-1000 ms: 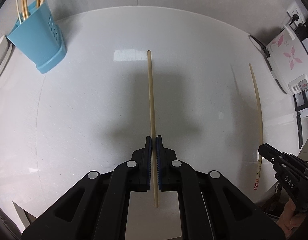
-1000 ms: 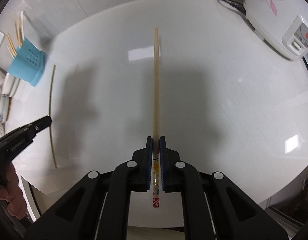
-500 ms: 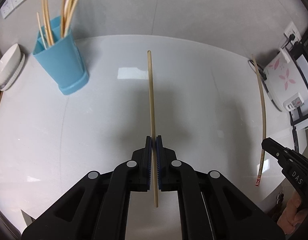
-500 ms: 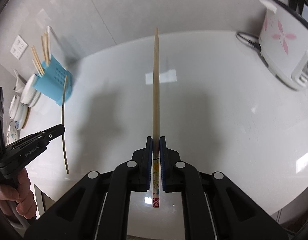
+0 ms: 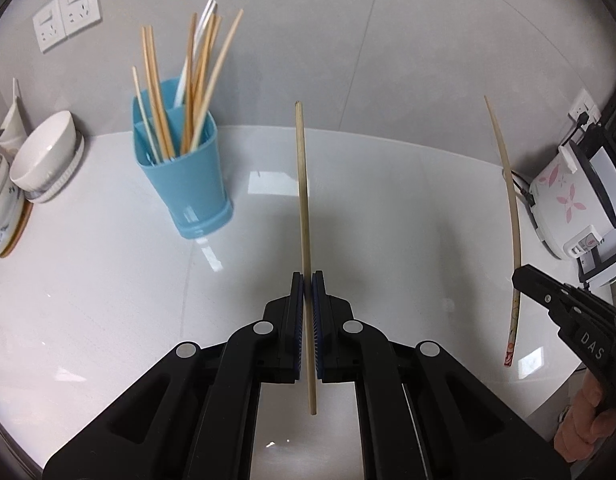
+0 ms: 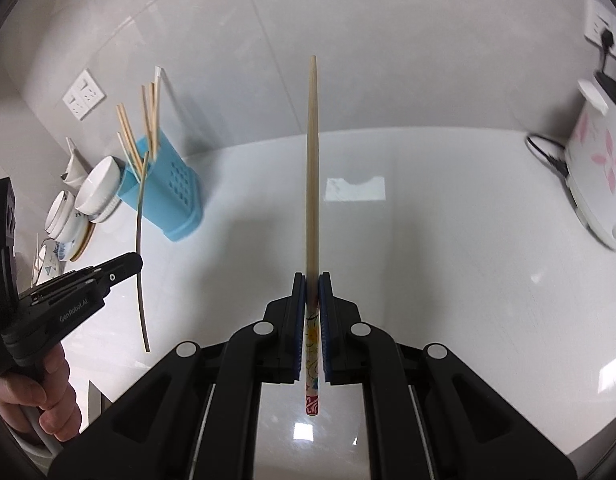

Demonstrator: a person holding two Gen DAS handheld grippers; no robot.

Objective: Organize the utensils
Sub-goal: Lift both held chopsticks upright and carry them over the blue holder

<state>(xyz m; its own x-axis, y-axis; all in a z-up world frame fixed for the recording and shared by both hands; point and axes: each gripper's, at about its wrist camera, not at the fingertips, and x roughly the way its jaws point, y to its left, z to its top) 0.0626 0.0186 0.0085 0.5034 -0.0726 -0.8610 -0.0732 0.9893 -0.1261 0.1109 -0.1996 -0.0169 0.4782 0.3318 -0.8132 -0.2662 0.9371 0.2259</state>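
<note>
Chopsticks observed in hand: two, one per gripper, both clear of the counter (image 5: 107, 280). Left gripper (image 5: 307, 280) is clamped tight on a plain wooden chopstick (image 5: 301, 184), gripped low on its length with the short end projecting behind the pads. Right gripper (image 6: 312, 280) is likewise closed on a patterned chopstick (image 6: 312, 160), holding it at its decorated end.

Surface: white, glossy counter with a curved far edge, backed by a grey tiled wall (image 5: 388, 40). One double wall socket (image 5: 65, 16) above the far-left corner.

Count on the counter: one blue utensil holder (image 5: 187, 184) toward the far-left, containing roughly ten chopsticks standing upright; exact number unclear. Stacked bowls (image 5: 43, 156) at the left edge, at least two. One white rice cooker (image 5: 568, 200) with pink flowers at the right edge.
</note>
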